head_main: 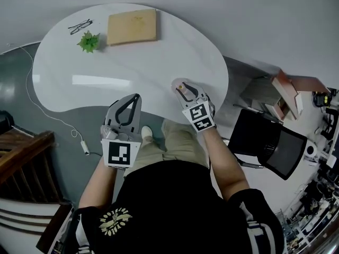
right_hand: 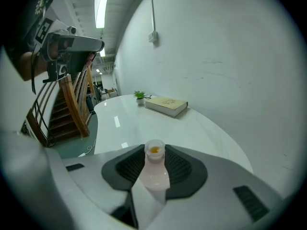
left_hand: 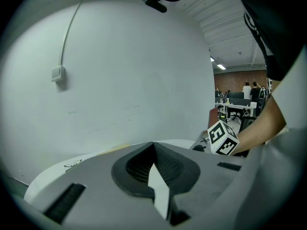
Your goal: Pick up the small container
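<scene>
The small container is a pale, translucent little pot with something orange inside, standing at the near right edge of the white table. My right gripper is shut on it, and in the right gripper view the container sits squeezed between the dark pads of the right gripper. My left gripper hangs over the table's near edge, shut with nothing in it. Its tips meet in the left gripper view, where the right gripper's marker cube shows to the right.
At the table's far side lie a tan book, a small green plant and a pair of glasses. A black chair stands to the right. Wooden stairs and a white cable are on the left.
</scene>
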